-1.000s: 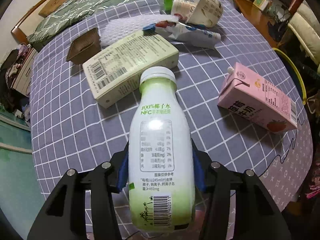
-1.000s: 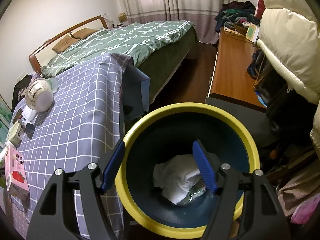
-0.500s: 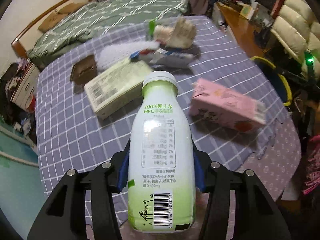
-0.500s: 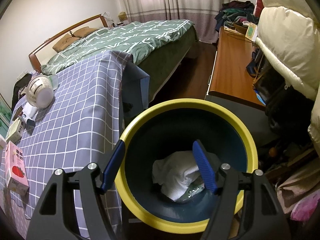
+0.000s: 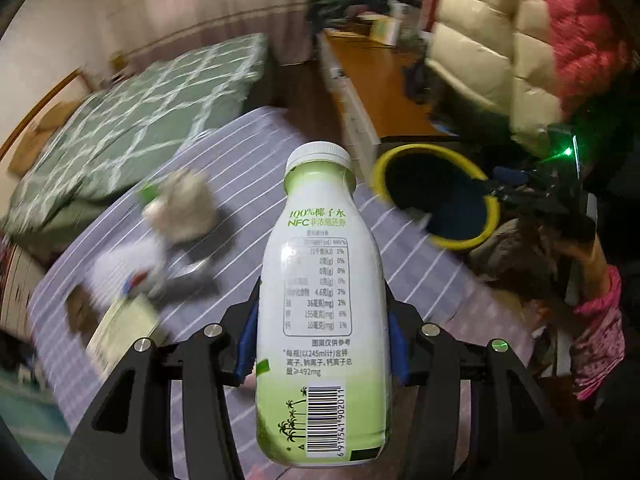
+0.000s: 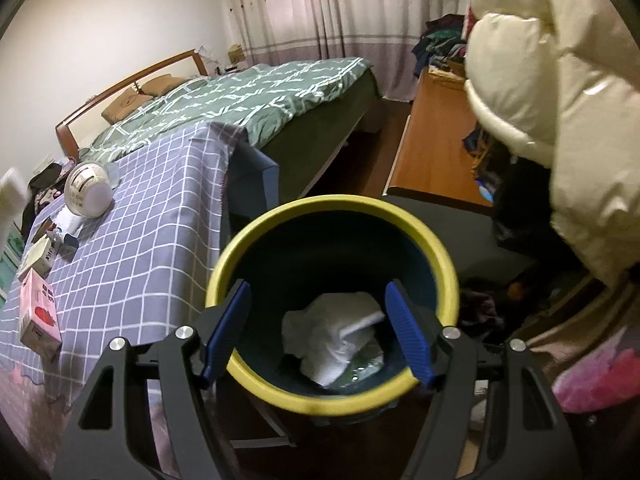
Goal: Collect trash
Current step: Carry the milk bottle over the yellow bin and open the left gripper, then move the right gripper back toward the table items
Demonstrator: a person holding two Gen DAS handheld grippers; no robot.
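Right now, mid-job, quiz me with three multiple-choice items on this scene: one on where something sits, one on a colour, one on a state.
1. Where is the crumpled white paper?
A. inside the bin
B. on the bed
C. on the checked cloth

2. What colour is the bin's rim?
A. red
B. yellow
C. white

3. What is the left claw doing?
A. standing open and empty
B. closed on a pink carton
C. closed on the coconut water bottle

Answers:
1. A, the right wrist view looks down into the bin and shows the paper at its bottom.
2. B, a yellow ring runs round the dark bin in both views.
3. C, the blue pads press on both sides of the bottle, which stands capped between them.
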